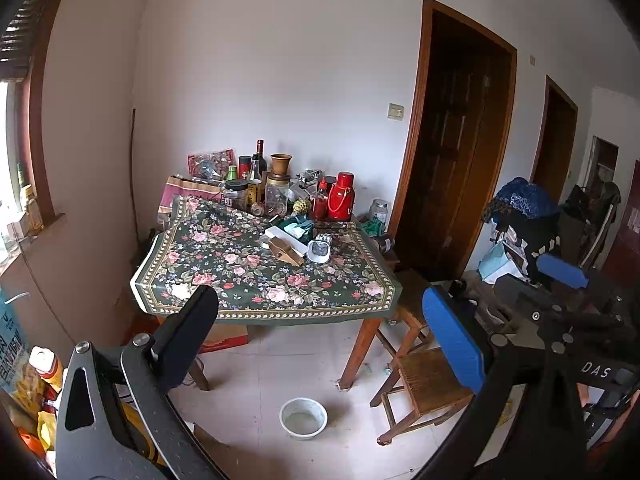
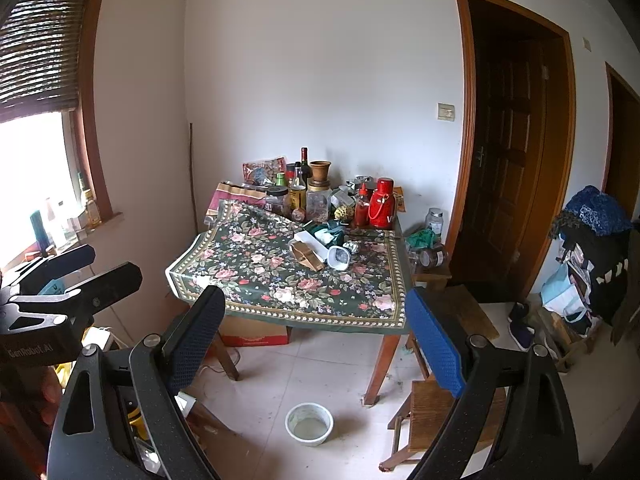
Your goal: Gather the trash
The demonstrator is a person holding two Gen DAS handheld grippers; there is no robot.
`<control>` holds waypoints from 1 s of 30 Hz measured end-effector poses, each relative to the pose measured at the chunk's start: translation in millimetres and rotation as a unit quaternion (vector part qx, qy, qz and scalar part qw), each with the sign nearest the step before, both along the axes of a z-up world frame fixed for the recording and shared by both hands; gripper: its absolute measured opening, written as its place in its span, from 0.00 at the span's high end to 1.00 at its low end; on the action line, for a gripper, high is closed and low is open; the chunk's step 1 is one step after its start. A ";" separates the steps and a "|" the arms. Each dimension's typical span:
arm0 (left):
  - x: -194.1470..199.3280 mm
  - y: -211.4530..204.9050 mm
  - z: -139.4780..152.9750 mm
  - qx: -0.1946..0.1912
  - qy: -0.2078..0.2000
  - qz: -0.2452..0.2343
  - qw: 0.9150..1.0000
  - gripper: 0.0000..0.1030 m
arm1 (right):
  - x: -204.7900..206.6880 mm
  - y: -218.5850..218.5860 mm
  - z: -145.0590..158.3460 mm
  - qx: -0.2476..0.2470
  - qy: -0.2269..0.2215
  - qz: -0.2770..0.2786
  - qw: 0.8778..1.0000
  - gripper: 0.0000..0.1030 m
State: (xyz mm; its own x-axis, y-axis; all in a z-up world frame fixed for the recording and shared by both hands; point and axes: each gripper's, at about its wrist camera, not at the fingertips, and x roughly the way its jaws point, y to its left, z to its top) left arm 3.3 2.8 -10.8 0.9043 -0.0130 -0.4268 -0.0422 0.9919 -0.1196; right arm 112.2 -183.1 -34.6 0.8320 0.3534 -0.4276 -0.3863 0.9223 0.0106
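We hold both grippers, left (image 1: 320, 332) and right (image 2: 316, 334), jaws wide and empty, well short of the worktop (image 2: 280, 280), where the trash (image 2: 339, 258) lies near the red flask (image 2: 383, 203).

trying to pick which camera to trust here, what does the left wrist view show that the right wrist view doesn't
Only the left wrist view shows the snack bags and bottle at its lower left edge, and the right tool held to its right, jaws apart.

Only the right wrist view shows the bright window sill with bottles, the shoe on the floor by the door, and the left tool at its left edge.

Both share the floral tablecloth, the red thermos, the white bowl on the floor, the wooden stool and the dark door. Each tool is open and empty.
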 end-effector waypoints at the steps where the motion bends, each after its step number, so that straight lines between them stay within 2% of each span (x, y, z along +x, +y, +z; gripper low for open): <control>1: -0.3 -1.1 -0.4 0.002 0.000 0.000 1.000 0.00 | -0.3 -0.3 -0.5 0.000 0.000 0.000 1.000 0.13; 30: 3.8 -16.8 8.1 0.016 -0.004 0.005 1.000 0.00 | 1.9 -1.1 -1.7 0.005 0.000 0.009 1.000 0.13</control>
